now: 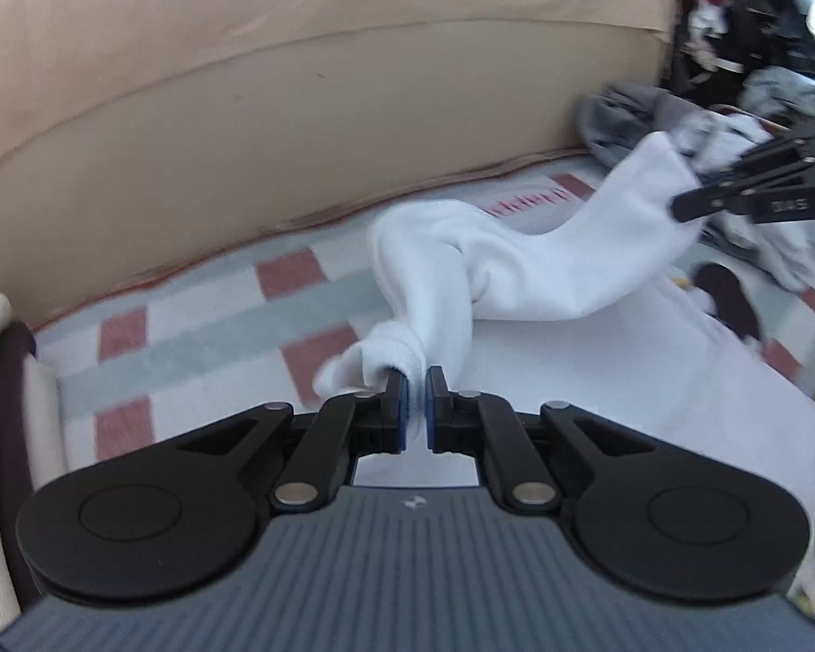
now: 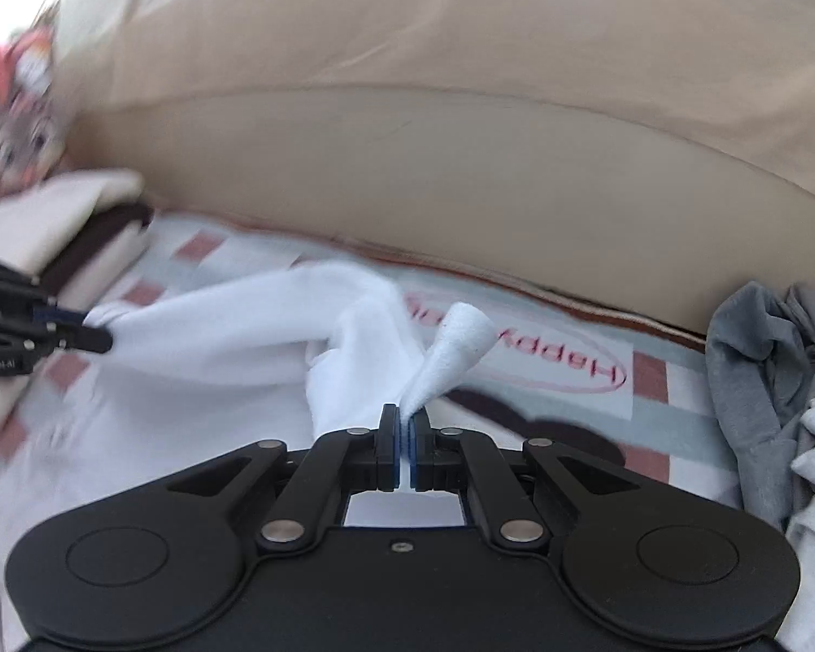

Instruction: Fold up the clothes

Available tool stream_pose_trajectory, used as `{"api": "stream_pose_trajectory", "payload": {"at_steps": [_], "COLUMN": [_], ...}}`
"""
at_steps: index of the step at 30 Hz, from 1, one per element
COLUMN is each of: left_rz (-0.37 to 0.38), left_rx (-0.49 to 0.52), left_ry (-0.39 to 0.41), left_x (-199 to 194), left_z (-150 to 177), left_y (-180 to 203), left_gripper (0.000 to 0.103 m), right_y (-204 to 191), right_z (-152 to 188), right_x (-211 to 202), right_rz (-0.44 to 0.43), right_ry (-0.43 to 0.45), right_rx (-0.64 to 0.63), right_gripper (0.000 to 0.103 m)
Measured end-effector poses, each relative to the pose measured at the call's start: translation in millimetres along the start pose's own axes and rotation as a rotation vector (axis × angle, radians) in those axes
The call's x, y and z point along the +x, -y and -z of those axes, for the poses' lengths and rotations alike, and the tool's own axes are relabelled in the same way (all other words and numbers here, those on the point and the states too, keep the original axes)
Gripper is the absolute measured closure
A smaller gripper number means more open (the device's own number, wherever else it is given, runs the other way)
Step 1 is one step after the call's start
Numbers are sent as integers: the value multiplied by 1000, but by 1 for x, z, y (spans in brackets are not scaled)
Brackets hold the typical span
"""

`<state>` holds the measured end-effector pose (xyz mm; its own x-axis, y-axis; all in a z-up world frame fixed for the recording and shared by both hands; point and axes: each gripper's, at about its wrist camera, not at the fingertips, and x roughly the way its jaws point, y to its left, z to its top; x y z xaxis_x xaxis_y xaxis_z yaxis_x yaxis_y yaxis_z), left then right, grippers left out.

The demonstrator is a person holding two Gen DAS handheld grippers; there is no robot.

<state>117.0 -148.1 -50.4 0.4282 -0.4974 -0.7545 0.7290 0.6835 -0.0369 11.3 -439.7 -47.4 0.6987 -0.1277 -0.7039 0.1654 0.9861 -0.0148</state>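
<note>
I have the white garment (image 1: 521,266) strung between my two grippers, a soft fleecy knit that sags and twists in the middle into a thick rumpled roll. My left gripper (image 1: 417,380) is clamped on a ribbed, cuff-like end of it; the blue-padded fingers (image 1: 397,396) stand nearly together with the white fabric pinched in the narrow slot. In the left wrist view my right gripper (image 1: 690,204) reaches in from the far right, level and pointing left, its black tips closed on the other end of the cloth.

From the right wrist view, the right gripper (image 2: 406,417) holds a pointed cone of nubbly white fabric that sticks up and tilts to the right, the jaws pressed tight on its base. The left gripper (image 2: 100,339) comes in from the left edge, nipping the far corner of the same garment (image 2: 217,337).

The garment hangs just above a bed cover (image 2: 674,396) with pale grey and dusty-red checks and a pink oval printed with lettering. A smooth tan upholstered panel (image 1: 244,136) curves along the far side. A crumpled heap of grey and white clothes (image 2: 771,358) lies on the right, blurred in places.
</note>
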Motion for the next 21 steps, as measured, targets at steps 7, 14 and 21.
{"api": "stream_pose_trajectory", "payload": {"at_steps": [7,14,21], "left_rz": [76,110,96], "left_rx": [32,5,16], "left_ry": [-6,-118,-222], "left_x": [-43,-55,-46], "left_z": [44,77,96], "left_y": [26,24,26], "left_gripper": [97,101,101], "right_y": [-49,-61,-55], "right_z": [30,68,98], "right_x": [-28,-49,-54], "right_rz": [26,49,84], "right_ry": [-119,-204,-299], "right_rx": [-60,-40,-22], "right_gripper": [98,99,99]}}
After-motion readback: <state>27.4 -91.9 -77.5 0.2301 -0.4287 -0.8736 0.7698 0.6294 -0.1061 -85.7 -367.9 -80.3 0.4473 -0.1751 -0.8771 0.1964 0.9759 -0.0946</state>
